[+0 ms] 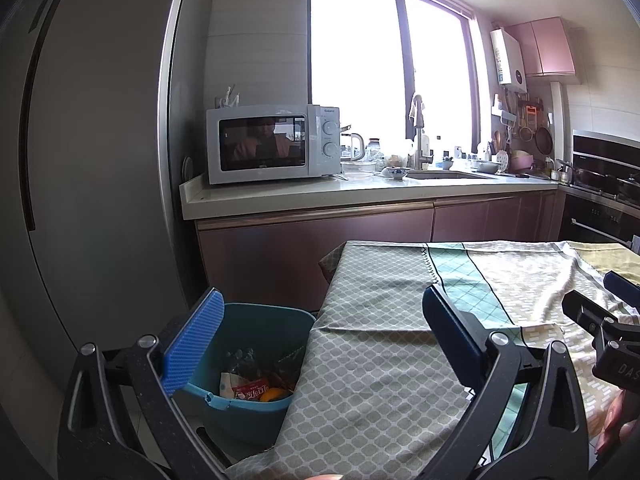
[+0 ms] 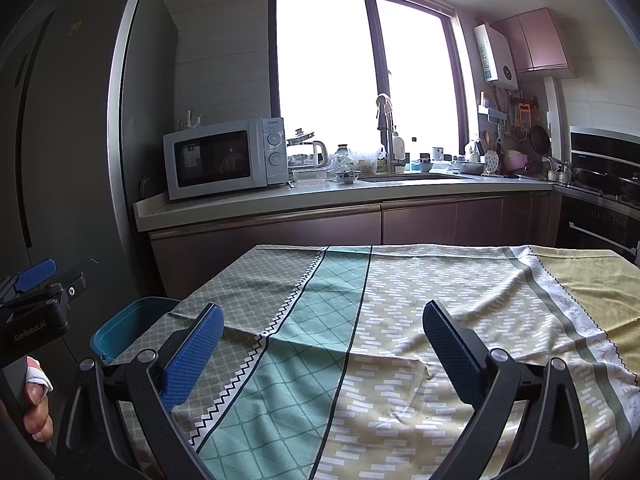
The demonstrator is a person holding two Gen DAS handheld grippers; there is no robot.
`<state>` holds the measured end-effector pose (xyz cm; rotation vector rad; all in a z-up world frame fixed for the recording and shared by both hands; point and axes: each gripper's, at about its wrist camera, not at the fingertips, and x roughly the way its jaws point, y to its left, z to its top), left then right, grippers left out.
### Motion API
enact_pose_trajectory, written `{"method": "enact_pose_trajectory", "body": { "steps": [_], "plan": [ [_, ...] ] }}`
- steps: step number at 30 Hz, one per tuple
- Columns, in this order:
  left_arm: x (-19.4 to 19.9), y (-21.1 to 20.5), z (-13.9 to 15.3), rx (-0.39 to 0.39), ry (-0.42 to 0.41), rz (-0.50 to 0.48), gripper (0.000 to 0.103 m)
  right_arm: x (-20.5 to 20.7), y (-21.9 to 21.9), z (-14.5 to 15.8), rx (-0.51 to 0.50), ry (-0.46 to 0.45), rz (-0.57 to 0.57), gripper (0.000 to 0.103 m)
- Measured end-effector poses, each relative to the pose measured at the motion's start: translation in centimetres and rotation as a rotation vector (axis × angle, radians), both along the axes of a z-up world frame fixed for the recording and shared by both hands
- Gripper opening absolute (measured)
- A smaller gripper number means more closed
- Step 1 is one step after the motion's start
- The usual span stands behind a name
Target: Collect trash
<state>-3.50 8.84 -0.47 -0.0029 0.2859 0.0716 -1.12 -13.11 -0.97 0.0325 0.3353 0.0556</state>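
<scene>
Left wrist view shows the teal plastic bin (image 1: 256, 360) beside the cloth-covered worktop (image 1: 400, 320) already holding wrappers and scraps (image 1: 256, 388). Left tongs (image 1: 320, 344) and right tongs (image 2: 322, 350) gape empty; no litter shows on the cloth, so collecting looks nearly finished.

My left wrist camera sits low at the left corner of the table (image 1: 400, 340), looking forward between its own two fingers toward the window (image 1: 384, 64). Close below it is the blue bin (image 1: 256, 344), just off the table's left edge. My right wrist camera sits further right, over the near edge of the table (image 2: 400, 320), facing the same window (image 2: 360, 60) at much the same height. Both views share the cloth-covered tabletop, the counter (image 2: 320, 196) along the back wall with the microwave (image 2: 224, 156) at its left end, and the bin (image 2: 128, 328). Each camera also catches the other gripper at its frame edge.
</scene>
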Motion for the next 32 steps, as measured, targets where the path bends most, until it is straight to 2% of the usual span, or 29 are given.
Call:
{"method": "enact_pose_trajectory", "body": {
  "steps": [22, 25, 28, 32],
  "plan": [
    [0.6, -0.6, 0.1, 0.01, -0.006, 0.001, 0.098, 0.7, -0.1, -0.1, 0.003, 0.009, -0.003, 0.097],
    [1.1, -0.9, 0.0, 0.003, 0.02, -0.019, 0.098, 0.9, -0.3, -0.2, 0.004, 0.019, -0.002, 0.097],
    [2.7, -1.0, -0.2, -0.044, 0.085, -0.076, 0.098, 1.5, -1.3, -0.2, -0.001, 0.04, -0.021, 0.097],
    [5.6, -2.4, -0.6, -0.046, 0.19, -0.123, 0.098, 2.9, -4.0, -0.2, 0.0, 0.089, -0.063, 0.097]
  ]
}}
